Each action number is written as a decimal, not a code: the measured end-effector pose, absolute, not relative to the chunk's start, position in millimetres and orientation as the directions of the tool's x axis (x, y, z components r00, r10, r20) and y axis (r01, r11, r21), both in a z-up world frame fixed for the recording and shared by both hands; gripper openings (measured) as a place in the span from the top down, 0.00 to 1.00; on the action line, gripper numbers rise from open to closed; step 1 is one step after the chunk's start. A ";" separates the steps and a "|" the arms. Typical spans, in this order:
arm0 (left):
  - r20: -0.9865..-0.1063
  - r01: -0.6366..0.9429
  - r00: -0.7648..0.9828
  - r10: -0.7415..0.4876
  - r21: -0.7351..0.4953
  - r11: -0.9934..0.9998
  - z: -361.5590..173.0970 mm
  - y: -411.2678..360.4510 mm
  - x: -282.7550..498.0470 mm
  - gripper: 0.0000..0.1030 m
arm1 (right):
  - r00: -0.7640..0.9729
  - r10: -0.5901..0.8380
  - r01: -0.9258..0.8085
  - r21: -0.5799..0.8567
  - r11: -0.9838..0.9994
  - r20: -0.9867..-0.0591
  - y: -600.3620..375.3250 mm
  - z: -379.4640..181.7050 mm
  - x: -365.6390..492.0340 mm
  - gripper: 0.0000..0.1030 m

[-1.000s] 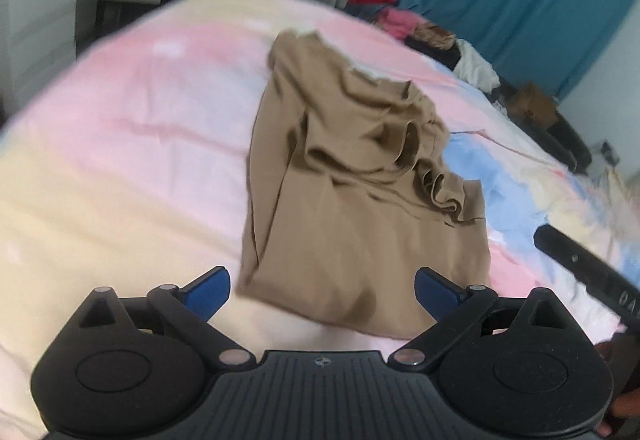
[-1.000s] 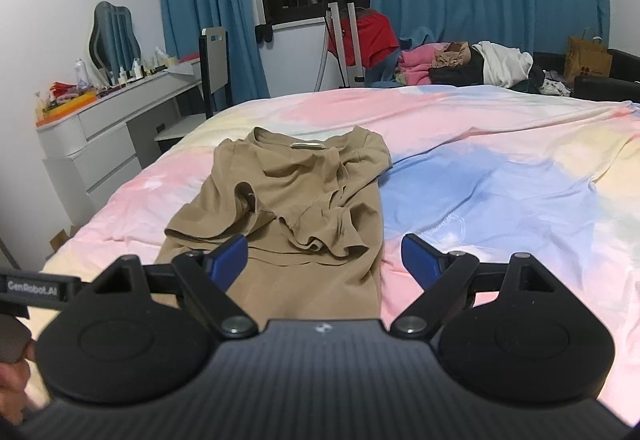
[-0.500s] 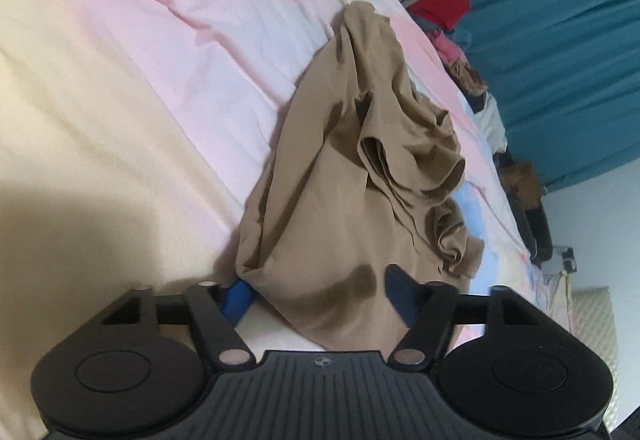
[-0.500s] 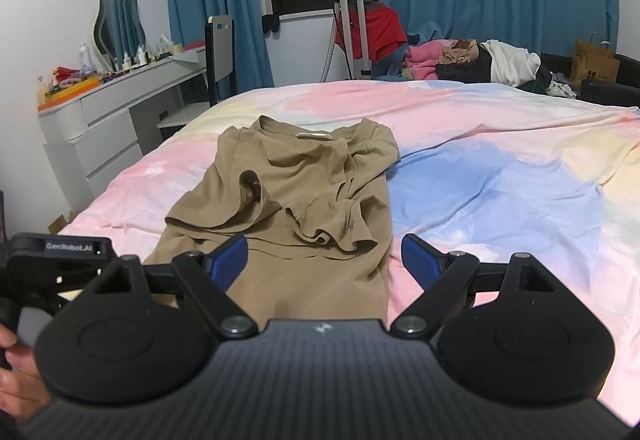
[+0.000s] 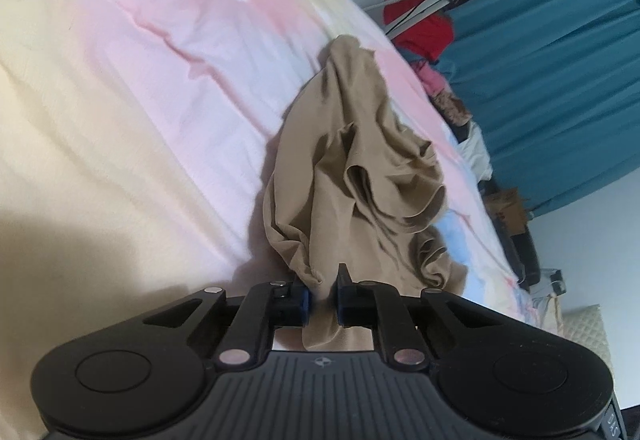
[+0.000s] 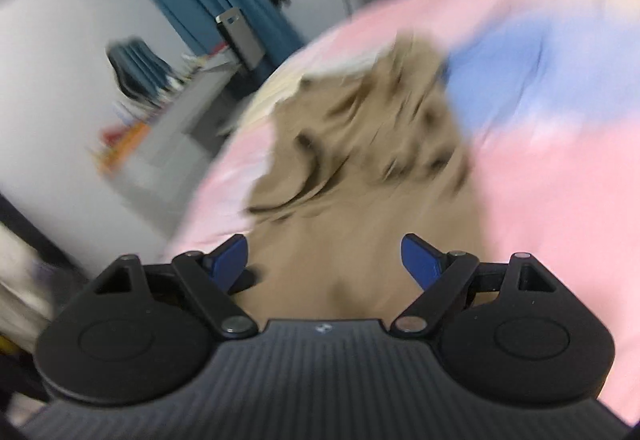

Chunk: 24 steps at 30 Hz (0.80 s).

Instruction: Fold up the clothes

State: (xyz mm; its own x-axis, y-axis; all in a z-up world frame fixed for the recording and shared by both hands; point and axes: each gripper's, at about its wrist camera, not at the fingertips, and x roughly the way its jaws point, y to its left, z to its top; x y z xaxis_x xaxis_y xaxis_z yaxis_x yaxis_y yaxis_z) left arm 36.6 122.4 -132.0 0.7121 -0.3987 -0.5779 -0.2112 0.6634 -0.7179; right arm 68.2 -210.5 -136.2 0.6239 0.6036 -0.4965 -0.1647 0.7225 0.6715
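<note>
Left wrist view: the left tool (image 5: 320, 300) pinches the near edge of the tan shirt (image 5: 360, 167), which lies crumpled ahead on the bed (image 5: 140, 79). The right tool (image 6: 322, 258) is wide open over the blurry shirt (image 6: 368, 179), holding nothing.

Premises: a domestic bedroom. A bed (image 5: 120, 87) with a pastel pink, yellow and blue cover fills most of both views. Beyond the bed's far edge hang full-length teal curtains (image 5: 560, 87), with a clothes rack (image 5: 436, 3) bearing a red garment (image 5: 420, 27) beside them. A pile of loose clothing (image 5: 448, 95) lies at the bed's far edge. To the bed's left stands a white dresser (image 6: 168, 135), blurred, its top crowded with small items.
</note>
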 end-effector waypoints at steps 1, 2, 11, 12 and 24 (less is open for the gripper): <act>-0.570 -0.207 0.717 -0.401 -0.724 0.658 -131.2 122.9 35.7 0.88 | 0.587 0.647 -0.146 0.722 0.676 -0.487 -209.8 -143.9 69.9 0.17; -0.562 -0.203 0.723 -0.402 -0.729 0.653 -130.4 123.3 34.7 0.89 | 0.550 0.686 -0.124 0.766 0.631 -0.476 -208.8 -151.6 71.6 0.17; -0.504 -0.180 0.760 -0.411 -0.770 0.612 -125.2 128.1 30.5 0.89 | 0.458 0.757 0.162 0.882 0.444 -0.465 -205.7 -210.4 80.3 0.17; -0.499 -0.178 0.764 -0.410 -0.773 0.608 -124.5 128.6 30.1 0.90 | 0.494 0.732 0.195 0.880 0.433 -0.470 -212.1 -212.3 78.3 0.17; -0.475 -0.161 0.781 -0.405 -0.780 0.605 -118.7 129.1 27.9 0.90 | 0.685 0.517 0.276 0.840 0.467 -0.513 -245.3 -204.1 71.4 0.81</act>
State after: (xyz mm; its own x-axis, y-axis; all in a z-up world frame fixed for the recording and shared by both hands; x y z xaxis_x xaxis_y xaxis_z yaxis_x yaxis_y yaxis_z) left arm 27.9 129.1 -118.7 0.7812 -0.4053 -0.4749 -0.1605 0.6047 -0.7801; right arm 71.4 -245.3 -204.1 0.6852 0.5171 -0.5129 0.2762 0.4672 0.8399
